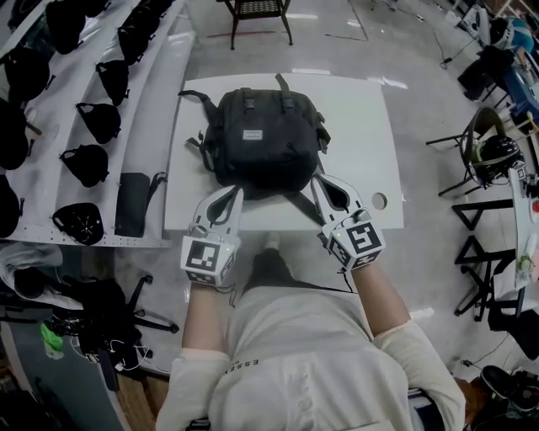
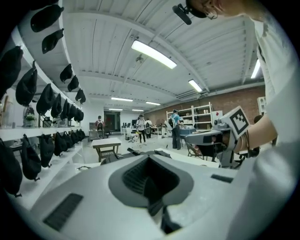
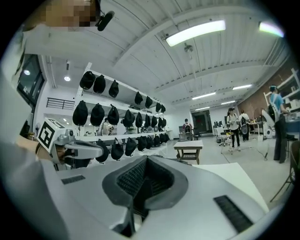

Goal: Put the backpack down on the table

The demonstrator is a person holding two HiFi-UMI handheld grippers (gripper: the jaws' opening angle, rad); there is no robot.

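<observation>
Head view: I am standing at the near edge of the table (image 1: 370, 126), looking steeply down.
Backpack: the backpack (image 1: 257, 139) lies flat on the table, left of the middle, with its lower end close to the near edge.
Straps: the straps (image 1: 198, 94) trail toward the far left corner, and another runs from under the bag toward the near edge.
Left gripper: my left gripper (image 1: 234, 194) has its jaws pressed together with nothing between them. Its tip is over the near edge, just beside the bag's lower left corner.
Right gripper: my right gripper (image 1: 318, 182) is likewise closed and empty, with its tip by the bag's lower right corner. I cannot tell whether it touches the strap there.
Open room on the table: the right side is bare up to the right edge, apart from a round hole (image 1: 379, 201) near the near right corner.
Left edge: a shelf (image 1: 160, 101) carrying black caps (image 1: 101, 120) runs right along it, leaving no gap.
Far edge: open floor (image 1: 337, 50), with a side table (image 1: 257, 8) beyond it.
Right edge: a strip of floor, then dark stands (image 1: 472, 160), well apart from the table.
</observation>
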